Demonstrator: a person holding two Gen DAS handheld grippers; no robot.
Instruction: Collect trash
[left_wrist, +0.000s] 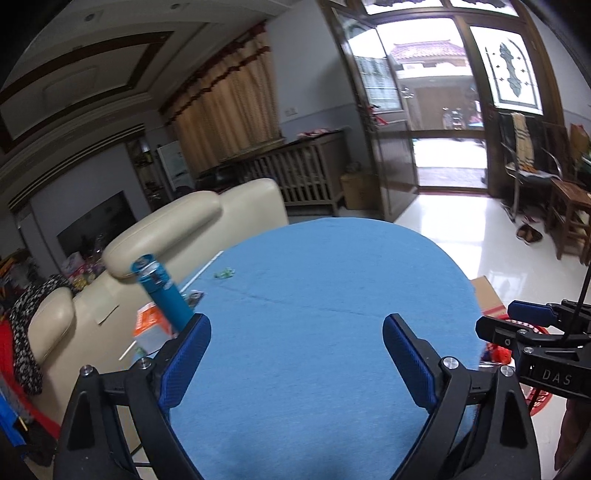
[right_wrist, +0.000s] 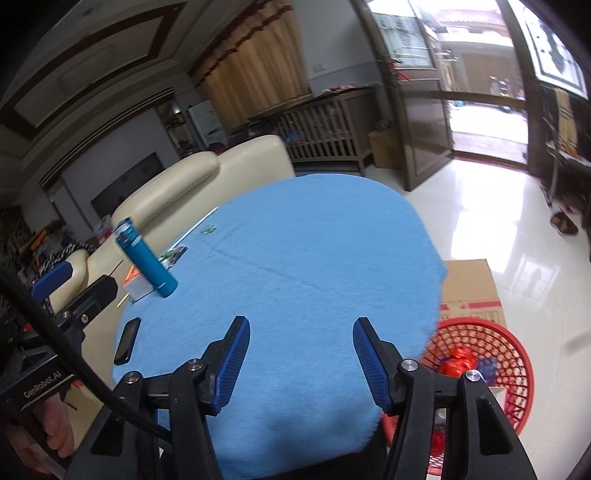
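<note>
- Trash left on the counter (right_wrist: 314, 258): a small green scrap (left_wrist: 224, 273) lies alone near the far left edge; a crumpled wrapper (right_wrist: 173, 255) lies nearer, just beside the blue flask (right_wrist: 146, 258), with an orange-and-white carton (right_wrist: 137, 284) behind the flask.
- Destination: the red basket (right_wrist: 517, 354) stands on the floor at the counter's right edge, already holding red and blue wrappers.
- Left claw (left_wrist: 295, 354): pads wide apart, nothing between them, over bare cloth.
- Right claw (right_wrist: 301, 360): pads apart at a moderate gap, likewise empty.
- Judgement: the step in hand is a reach for the next piece. The left claw is the nearer to the left-edge litter and should take it.
- Advice: approach the wrapper from the open side, keeping clear of the flask, which looks easy to topple. Pinch low against the cloth without snagging it.
- The dark phone (right_wrist: 127, 340) at the near left edge is no trash; it should be left.
</note>
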